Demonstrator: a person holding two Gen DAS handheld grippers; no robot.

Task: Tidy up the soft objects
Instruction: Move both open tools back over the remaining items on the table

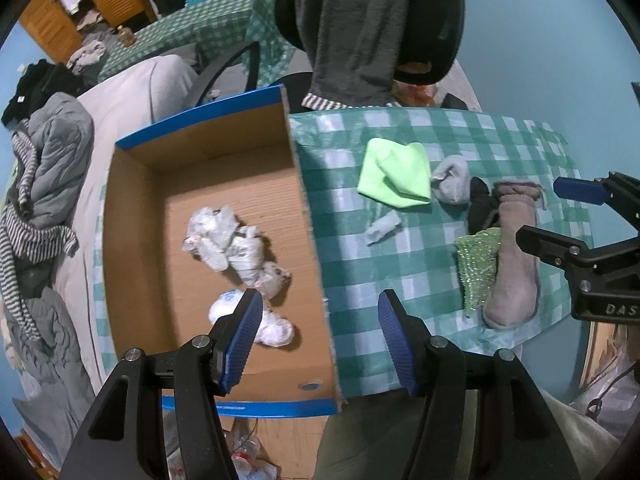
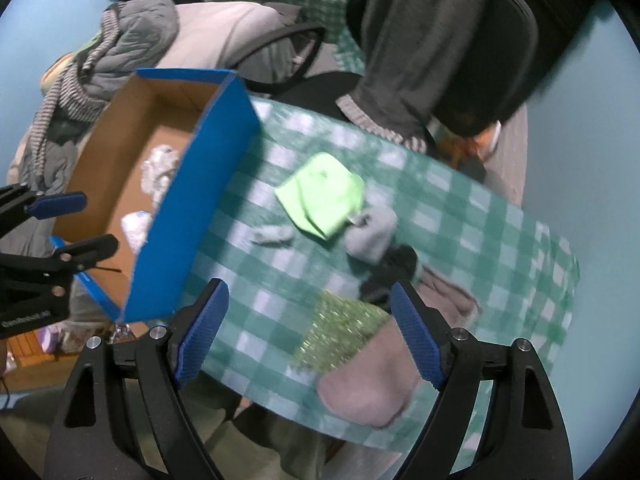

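A beige sock (image 2: 372, 380) is lying at the near edge of the checked tablecloth (image 2: 500, 216), overlapping a glittery green cloth (image 2: 340, 336) (a black sock (image 2: 394, 268) is sitting just behind). The right gripper (image 2: 310, 332) is hanging spread above them, pinching nothing. The left gripper (image 1: 320, 344) is hovering spread over the cardboard box (image 1: 132, 216) wall, with white crumpled items (image 1: 236, 244) lying inside.

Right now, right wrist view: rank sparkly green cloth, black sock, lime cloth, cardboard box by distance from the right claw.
1. Sparkly green cloth, directly between the open right claw fingers.
2. Black sock, just beyond, right of centre.
3. Lime cloth, mid-table.
4. Cardboard box, off to the left.
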